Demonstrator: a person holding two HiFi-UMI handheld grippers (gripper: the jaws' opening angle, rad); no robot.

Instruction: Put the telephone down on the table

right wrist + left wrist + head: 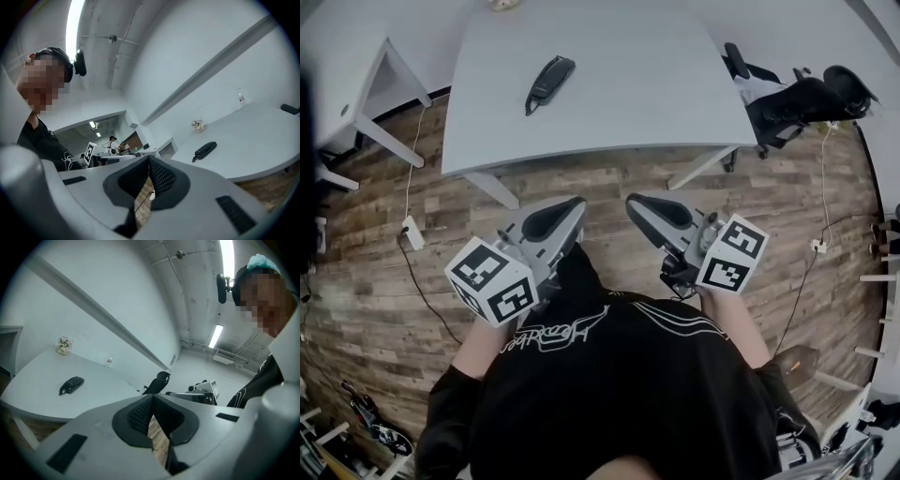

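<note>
Telephone [549, 82] lies on the table [656, 103], black chair [797, 101] alongside; left tool [575, 204] and right tool [634, 202] closed, empty.

An office-like workroom is indicated. A broad white worktop [609, 122] is seen ahead of the left tongs [575, 206] and right tongs [634, 203], with a black office chair [797, 103] beyond its right end. A power strip [412, 232] is laid on wood-patterned flooring [366, 281], and strip lights [216, 335] are mounted overhead.
</note>
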